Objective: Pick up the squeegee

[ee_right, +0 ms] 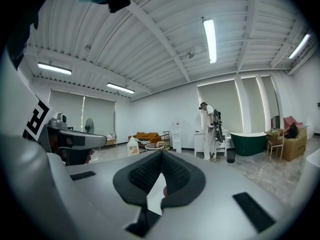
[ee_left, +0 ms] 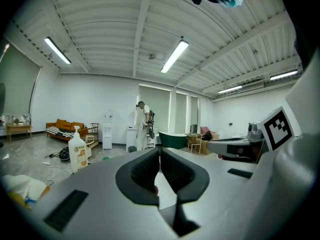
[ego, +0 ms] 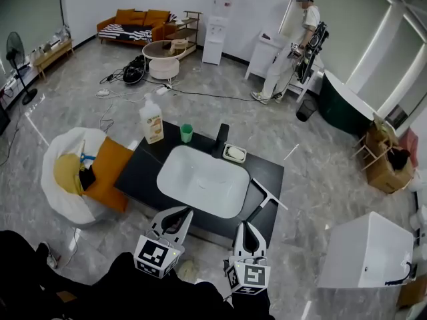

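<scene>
On the big black counter [ego: 143, 173], just past the right gripper [ego: 246, 228] tips, lies the squeegee [ego: 268, 196]. It looks light and stiff, maybe a bit slippery. Its dark handle [ego: 257, 212] seems the best place to grab. The blade is a thin white bar. The right and left gripper [ego: 178, 215] fingers are squeezed together, holding nothing.

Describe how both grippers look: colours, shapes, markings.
The left gripper and the right gripper are light grey plastic shells. Their tongs carry curved black pads that taper to a narrow tip. Each gripper bears a white cube with black square markers, the left cube and the right cube. The person's sleeves are black.
</scene>
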Motion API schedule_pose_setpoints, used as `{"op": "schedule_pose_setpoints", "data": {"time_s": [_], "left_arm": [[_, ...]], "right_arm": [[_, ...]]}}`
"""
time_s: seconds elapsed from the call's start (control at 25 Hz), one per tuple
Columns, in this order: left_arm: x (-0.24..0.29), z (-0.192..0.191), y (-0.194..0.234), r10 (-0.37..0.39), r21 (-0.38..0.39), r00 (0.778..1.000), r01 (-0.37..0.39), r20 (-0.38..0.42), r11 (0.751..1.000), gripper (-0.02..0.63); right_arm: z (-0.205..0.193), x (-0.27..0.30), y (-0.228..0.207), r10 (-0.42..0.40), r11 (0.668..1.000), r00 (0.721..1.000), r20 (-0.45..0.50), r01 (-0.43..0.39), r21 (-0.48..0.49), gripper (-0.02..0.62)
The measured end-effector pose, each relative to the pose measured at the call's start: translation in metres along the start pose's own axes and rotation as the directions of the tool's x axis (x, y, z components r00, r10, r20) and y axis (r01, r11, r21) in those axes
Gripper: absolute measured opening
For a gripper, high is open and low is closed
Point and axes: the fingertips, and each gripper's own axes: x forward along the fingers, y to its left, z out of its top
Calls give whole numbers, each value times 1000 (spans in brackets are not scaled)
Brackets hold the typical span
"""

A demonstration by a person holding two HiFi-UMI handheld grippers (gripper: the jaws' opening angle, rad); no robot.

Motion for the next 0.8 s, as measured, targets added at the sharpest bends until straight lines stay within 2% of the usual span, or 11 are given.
{"op": "schedule_pose_setpoints", "data": {"time_s": [0.28, 0.44, 0.64, 0.8], "left_arm": [[28, 7, -7, -67, 14, 998, 67, 5, 998, 28], [58, 9, -10, -135, 27, 991, 135, -11, 991, 28], [109, 17, -16, -234, 43, 971, 236, -42, 971, 28], [154, 16, -21, -320, 47, 944, 324, -76, 945, 28]], "right_arm": [[4, 4, -22, -67, 998, 998, 6, 67, 0, 15], [4, 13, -42, -130, 991, 992, 4, 130, 19, 15], [3, 29, -76, -230, 972, 973, -10, 230, 55, 15], [-5, 42, -105, -320, 943, 947, -36, 322, 90, 15]]}}
